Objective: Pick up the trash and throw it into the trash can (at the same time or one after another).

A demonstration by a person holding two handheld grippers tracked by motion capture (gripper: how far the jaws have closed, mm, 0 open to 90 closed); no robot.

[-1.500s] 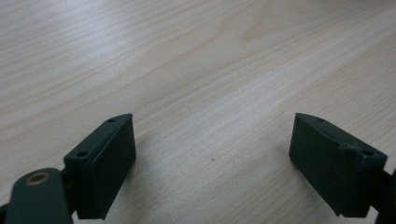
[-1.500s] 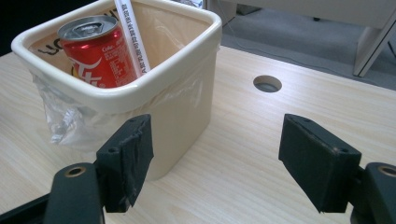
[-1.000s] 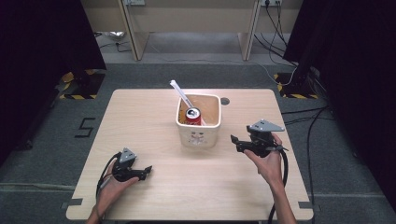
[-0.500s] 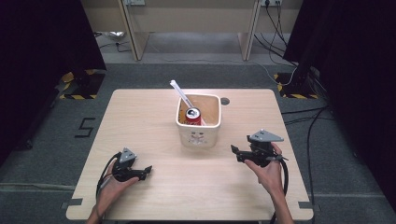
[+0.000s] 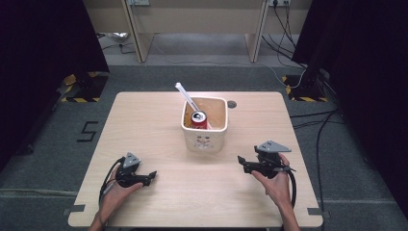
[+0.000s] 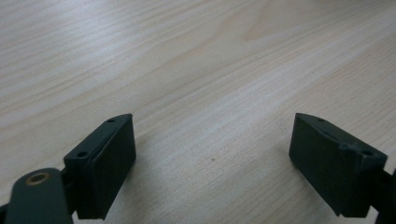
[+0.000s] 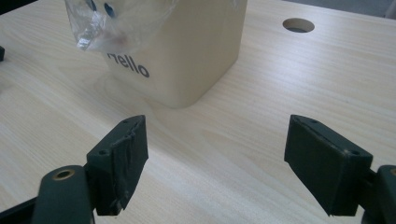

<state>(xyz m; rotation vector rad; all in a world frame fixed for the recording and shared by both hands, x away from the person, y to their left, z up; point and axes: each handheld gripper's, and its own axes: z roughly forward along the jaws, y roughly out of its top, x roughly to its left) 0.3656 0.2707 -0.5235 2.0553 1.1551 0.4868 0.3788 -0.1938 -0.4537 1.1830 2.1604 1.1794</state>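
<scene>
A cream square bin (image 5: 204, 140) stands at the middle of the wooden table (image 5: 144, 125). It holds a red can (image 5: 198, 119) and a white utensil (image 5: 184, 96) that sticks out at the back left. In the right gripper view the bin's front (image 7: 196, 51) reads "Hello", with crinkled clear plastic (image 7: 107, 23) on it. My right gripper (image 5: 240, 161) hovers low to the bin's right, pointing left. It is open and its jaws (image 7: 215, 158) have just been opening, with nothing between them. My left gripper (image 5: 153, 175) rests near the front left, open over bare wood (image 6: 212, 154).
A round cable hole (image 5: 232, 104) lies in the tabletop behind the bin, also seen in the right gripper view (image 7: 298, 24). Dark curtains hang on both sides. Cables run over the grey floor to the right, and desk legs stand at the back.
My right hand has sunk toward the table and come a little nearer the front edge. The left hand, the bin and its contents have stayed put.
</scene>
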